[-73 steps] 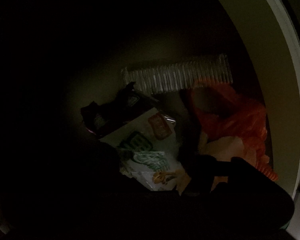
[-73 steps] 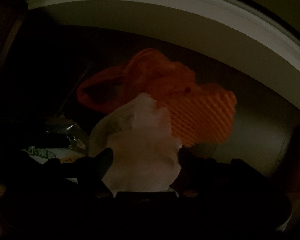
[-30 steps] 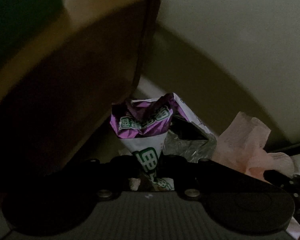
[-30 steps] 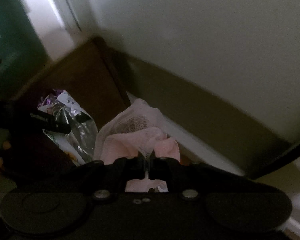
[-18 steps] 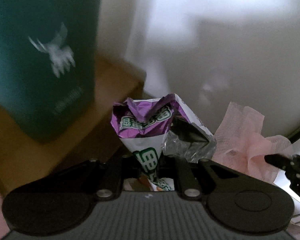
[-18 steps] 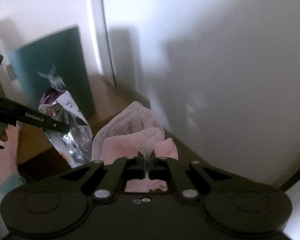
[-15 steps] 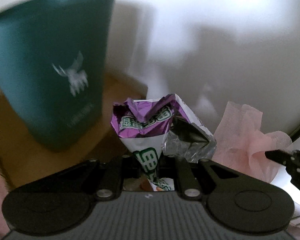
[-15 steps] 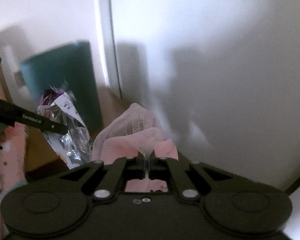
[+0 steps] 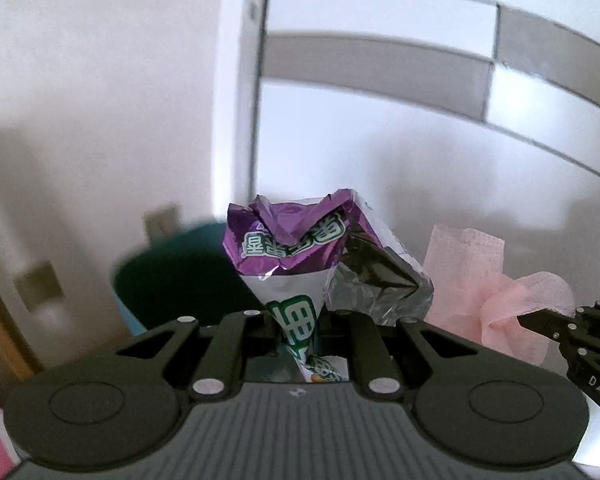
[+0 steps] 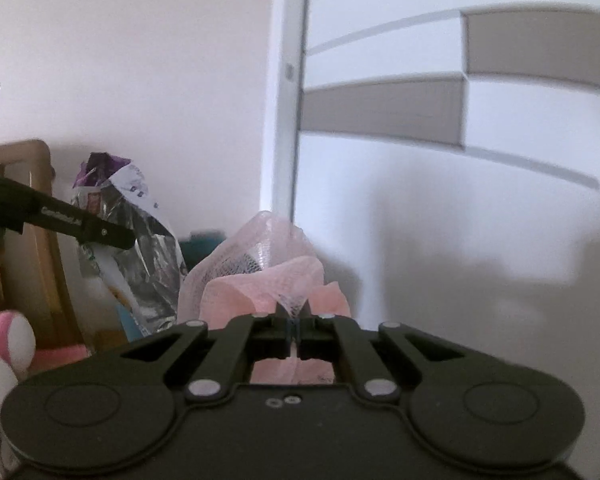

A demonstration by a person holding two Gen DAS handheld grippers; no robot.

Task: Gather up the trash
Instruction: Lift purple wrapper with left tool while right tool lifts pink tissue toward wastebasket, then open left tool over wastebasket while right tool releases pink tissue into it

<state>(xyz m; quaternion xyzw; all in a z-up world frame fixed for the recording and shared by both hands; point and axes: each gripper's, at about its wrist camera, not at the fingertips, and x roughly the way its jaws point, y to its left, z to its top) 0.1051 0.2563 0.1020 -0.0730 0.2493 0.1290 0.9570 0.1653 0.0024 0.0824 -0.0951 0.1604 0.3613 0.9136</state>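
My left gripper [image 9: 296, 320] is shut on a crumpled purple, white and silver snack wrapper [image 9: 296, 248] and holds it up in the air. It also shows at the left of the right wrist view [image 10: 128, 220], pinched by the left fingers [image 10: 100, 232]. My right gripper [image 10: 294, 326] is shut on a pink foam net [image 10: 260, 272]. That net also shows at the right of the left wrist view [image 9: 484, 280], with the right gripper's fingers [image 9: 548, 320] beside it. Both bundles hang side by side.
A dark teal bin [image 9: 172, 276] stands low behind the wrapper, against a white wall. A white door frame [image 9: 244, 80] and a door with grey panels [image 9: 380, 64] are ahead. A wooden frame [image 10: 32, 200] and a pink and white plush thing [image 10: 4, 352] are at the left.
Both grippers have come up out of the dark container with the wrapper and the net, and have tilted up from the floor and bin toward the wall and door.
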